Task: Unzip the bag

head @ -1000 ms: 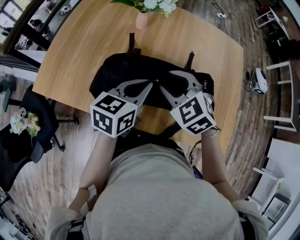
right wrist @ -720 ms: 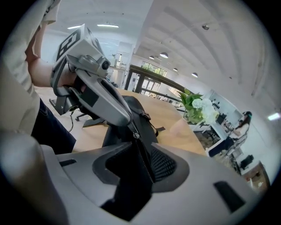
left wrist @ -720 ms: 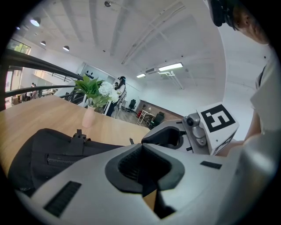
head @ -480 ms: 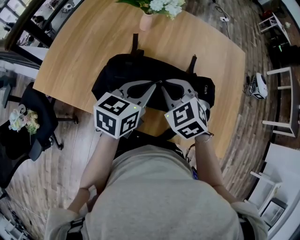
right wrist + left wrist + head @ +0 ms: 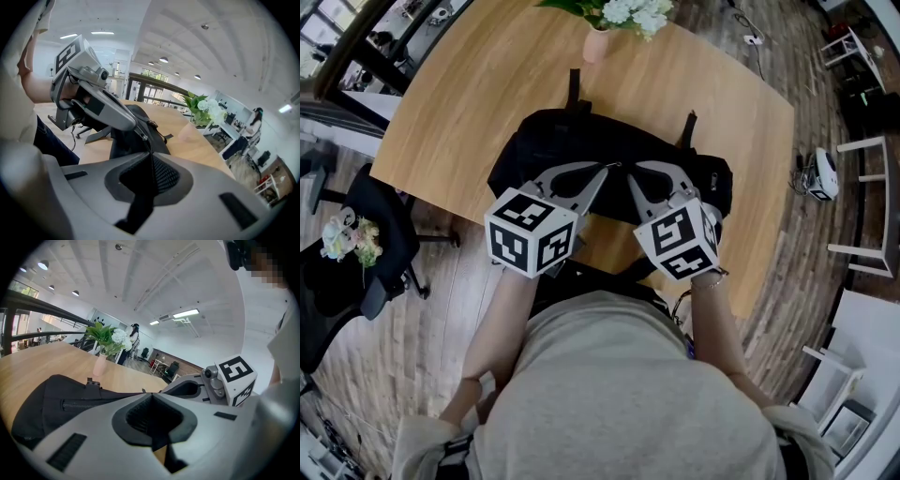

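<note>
A black bag (image 5: pixel 581 141) lies across the near side of the wooden table (image 5: pixel 469 84). Both grippers meet over its top seam. My left gripper (image 5: pixel 609 170) is shut, its tips pinching the bag's fabric (image 5: pixel 56 399) at the end of the zipper (image 5: pixel 84 404). Just to its right, my right gripper (image 5: pixel 625 172) is closing its jaws on the black zipper pull (image 5: pixel 136 209), which runs back between the pads. In the right gripper view the left gripper's fingertips (image 5: pixel 139 133) touch the bag (image 5: pixel 136 124) right in front of my right gripper (image 5: pixel 151 154).
A pink vase of white flowers (image 5: pixel 598 42) stands at the table's far edge behind the bag. Two bag straps (image 5: pixel 573 84) point towards it. A black office chair (image 5: pixel 366 244) is left of the table and white stools (image 5: pixel 862 197) are at the right.
My right gripper moved left until its tips met the left gripper's, and its jaws closed from wide open. The left gripper stayed shut on the bag.
</note>
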